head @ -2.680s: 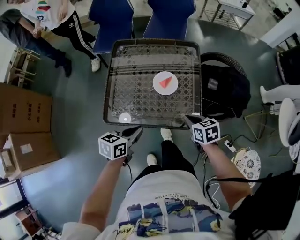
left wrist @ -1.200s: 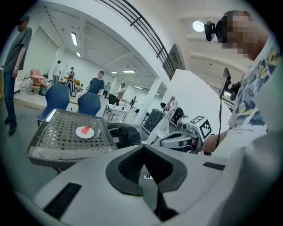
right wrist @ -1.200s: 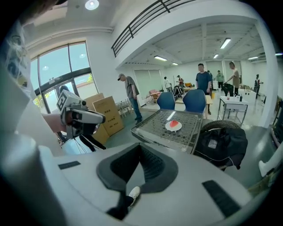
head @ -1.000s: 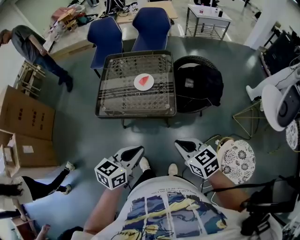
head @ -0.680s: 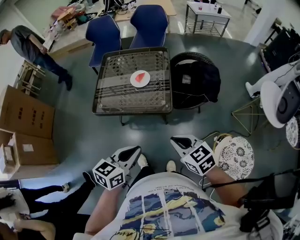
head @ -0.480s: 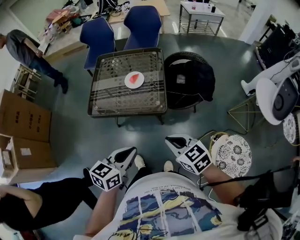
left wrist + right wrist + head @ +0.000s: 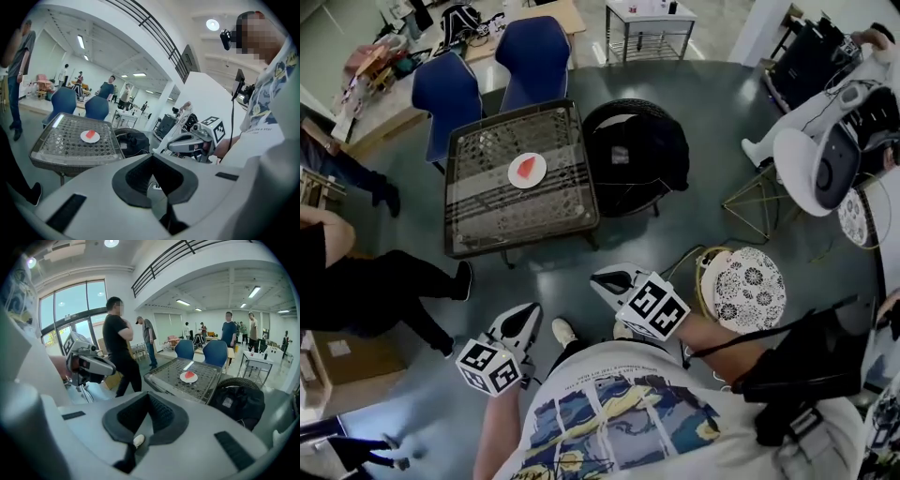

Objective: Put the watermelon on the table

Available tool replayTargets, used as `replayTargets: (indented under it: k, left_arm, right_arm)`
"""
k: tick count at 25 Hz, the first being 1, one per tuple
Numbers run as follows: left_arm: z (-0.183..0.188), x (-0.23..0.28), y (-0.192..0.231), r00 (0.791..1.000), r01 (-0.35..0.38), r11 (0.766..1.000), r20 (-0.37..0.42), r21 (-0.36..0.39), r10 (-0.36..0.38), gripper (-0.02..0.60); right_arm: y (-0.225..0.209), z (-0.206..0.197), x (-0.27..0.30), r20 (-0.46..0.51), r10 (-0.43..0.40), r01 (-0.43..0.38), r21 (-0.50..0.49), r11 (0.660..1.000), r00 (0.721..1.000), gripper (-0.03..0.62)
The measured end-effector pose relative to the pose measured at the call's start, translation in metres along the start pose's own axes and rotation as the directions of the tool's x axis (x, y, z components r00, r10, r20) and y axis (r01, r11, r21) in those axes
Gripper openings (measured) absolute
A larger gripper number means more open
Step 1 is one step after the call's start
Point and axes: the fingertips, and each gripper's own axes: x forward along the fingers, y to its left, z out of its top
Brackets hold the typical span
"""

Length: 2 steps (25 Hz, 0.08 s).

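- Left gripper [image 7: 523, 320] and right gripper [image 7: 606, 278]: fingers closed, nothing between them, side by side
- Floor [image 7: 534, 272] ahead of the fingers: open room, with a bystander's legs [image 7: 394, 281] left of the left fingers
- Worktop [image 7: 502, 211], well ahead: raised rim all round, black bag [image 7: 637, 155] beside its right edge
- Watermelon [image 7: 525, 167]: on white plate [image 7: 538, 178], mid-worktop, well apart from both grippers; task judged done, so best hold the fingers shut and clear
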Motion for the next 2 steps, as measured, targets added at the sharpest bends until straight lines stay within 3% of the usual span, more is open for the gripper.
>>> replayTargets:
  k: [2]
  left_arm:
    - [-0.0008,-0.0077,0.0066,1.000,-0.012,1.000,0.000,-0.006,0.012,0.008]
  right_arm:
    - [0.0058,0.0038,0.0080,-0.003,0.017,-0.017,-0.003,1.000,1.000,0.009]
